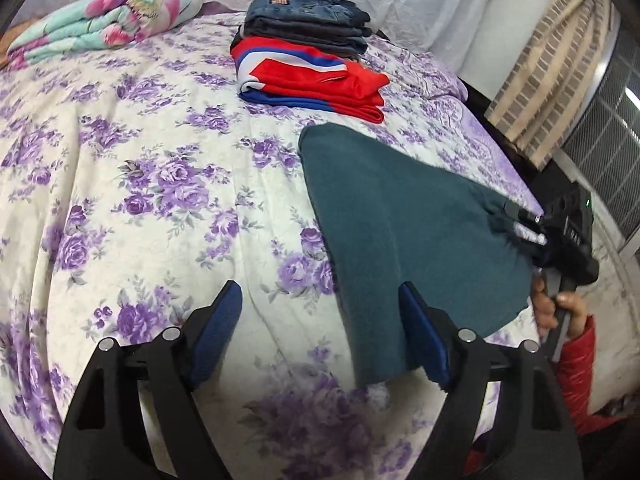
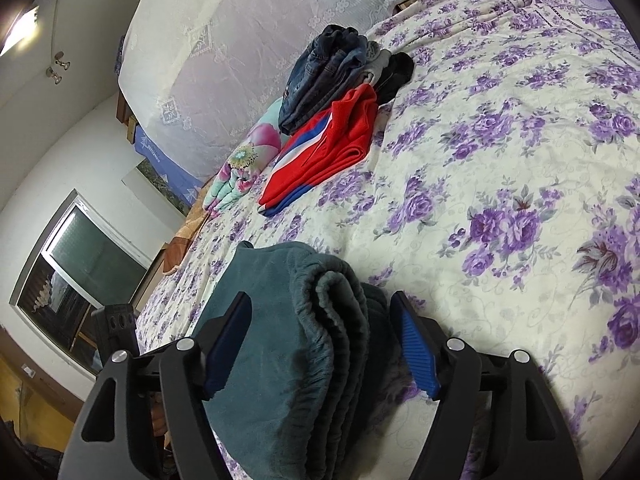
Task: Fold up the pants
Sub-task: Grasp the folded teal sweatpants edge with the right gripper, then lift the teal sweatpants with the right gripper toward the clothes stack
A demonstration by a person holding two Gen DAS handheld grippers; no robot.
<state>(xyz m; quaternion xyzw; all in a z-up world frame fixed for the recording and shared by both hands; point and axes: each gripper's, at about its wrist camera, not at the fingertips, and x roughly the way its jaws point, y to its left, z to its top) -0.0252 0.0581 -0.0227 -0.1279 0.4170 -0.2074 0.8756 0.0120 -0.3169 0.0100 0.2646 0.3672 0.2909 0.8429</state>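
Observation:
The teal fleece pants [image 1: 400,220] lie folded on the floral bedspread [image 1: 140,160] near the bed's right edge. My left gripper [image 1: 320,328] is open above the bed, its right pad by the pants' near corner, nothing between the pads. In the left wrist view my right gripper [image 1: 524,224] sits at the pants' far right end. In the right wrist view my right gripper [image 2: 320,344] has its jaws spread around the stacked folded layers of the pants [image 2: 316,320], pads apart from the cloth.
Folded red, white and blue pants [image 1: 312,76] and a stack of folded jeans [image 1: 308,20] lie at the back of the bed. A rolled floral blanket [image 1: 108,20] lies back left. The bed edge and a window grille [image 1: 600,152] are on the right.

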